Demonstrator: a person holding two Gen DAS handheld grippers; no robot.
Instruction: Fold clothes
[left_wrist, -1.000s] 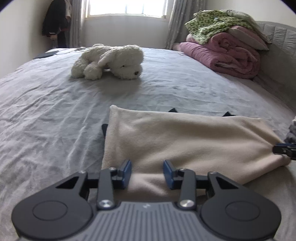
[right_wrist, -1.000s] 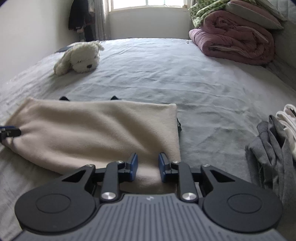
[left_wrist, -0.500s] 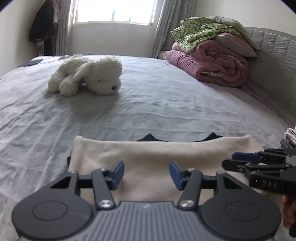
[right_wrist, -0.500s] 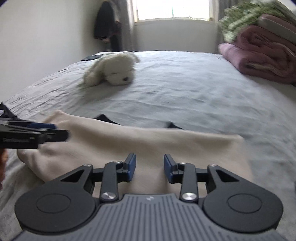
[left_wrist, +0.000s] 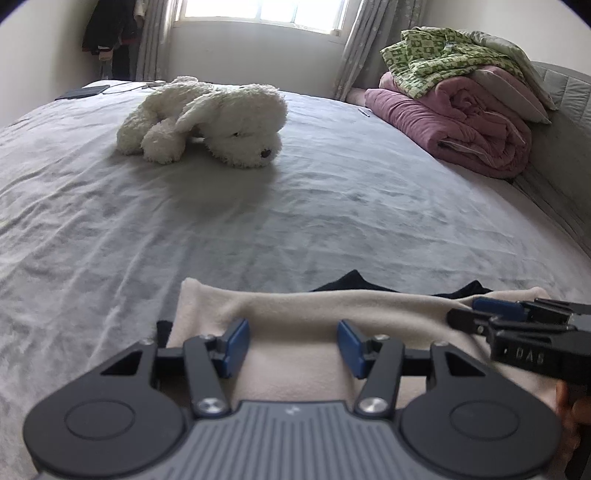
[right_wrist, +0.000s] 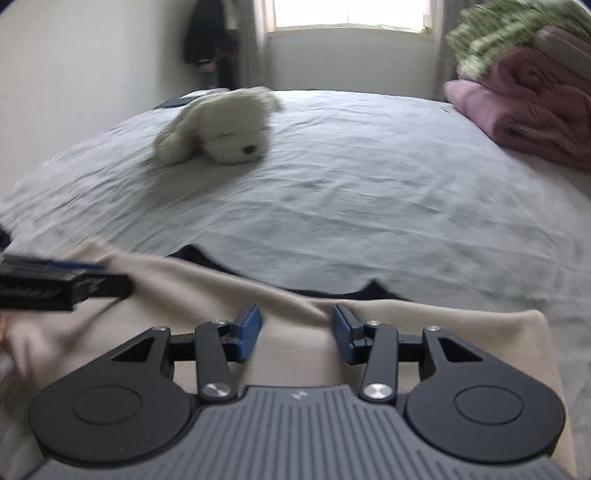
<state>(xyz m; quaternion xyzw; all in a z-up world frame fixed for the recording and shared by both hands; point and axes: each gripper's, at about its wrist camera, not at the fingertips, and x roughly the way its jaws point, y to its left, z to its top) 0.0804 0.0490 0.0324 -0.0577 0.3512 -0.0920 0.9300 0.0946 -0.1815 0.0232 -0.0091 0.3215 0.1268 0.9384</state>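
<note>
Though blur smears our right view, the beige garment (right_wrist: 424, 332) lies under our right gripper (right_wrist: 295, 334), jaws opening, and released left gripper (left_wrist: 293, 343).

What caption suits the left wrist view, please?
Left gripper open over beige garment on bed; plush dog beyond.

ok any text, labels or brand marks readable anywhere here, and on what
"DAS": raised letters on the side of the right gripper, seen in the left wrist view.
Small pale logo mark on the grey ribbed body behind the left gripper: too small to read.
Lettering on the left gripper's side in the right wrist view: blurred, unreadable.
Nothing else carries text.
</note>
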